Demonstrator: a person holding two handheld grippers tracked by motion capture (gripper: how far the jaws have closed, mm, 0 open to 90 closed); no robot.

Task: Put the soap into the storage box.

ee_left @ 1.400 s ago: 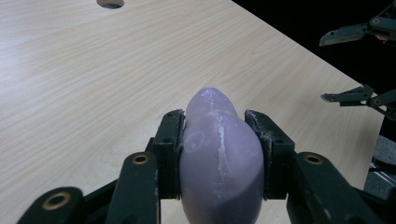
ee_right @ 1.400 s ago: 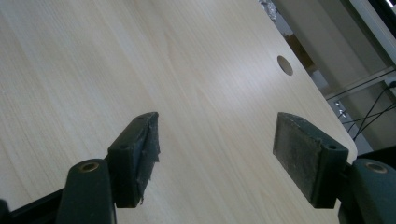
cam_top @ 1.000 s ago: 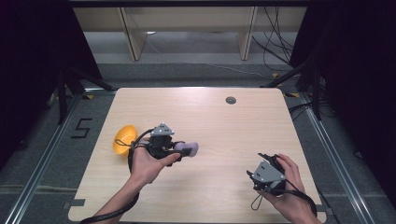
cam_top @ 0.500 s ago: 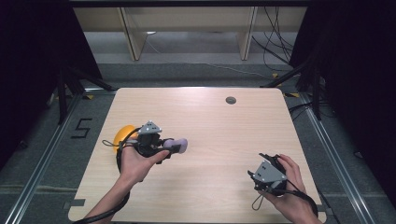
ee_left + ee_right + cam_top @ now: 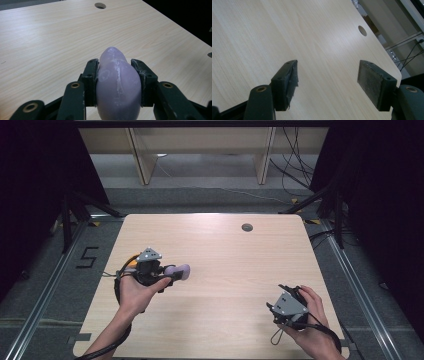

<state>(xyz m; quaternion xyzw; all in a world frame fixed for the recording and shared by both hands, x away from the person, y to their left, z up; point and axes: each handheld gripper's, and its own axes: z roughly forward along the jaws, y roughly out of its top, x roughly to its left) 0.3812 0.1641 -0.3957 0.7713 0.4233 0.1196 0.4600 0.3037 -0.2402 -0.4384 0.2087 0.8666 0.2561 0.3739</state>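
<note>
Left gripper (image 5: 117, 75) jaws clamp purple eggplant (image 5: 117, 85) above table (image 5: 50, 37).

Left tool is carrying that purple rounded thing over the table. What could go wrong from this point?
1. The purple object is smooth and rounded, and the left tool clamps only its sides, with much of it bulging past the pads; it could squirt out and drop onto the table.
2. Once dropped, its round shape might let it roll off the edge.
3. The right tool stands open with nothing between its pads, well apart, so it likely couldn't catch a slip.
</note>
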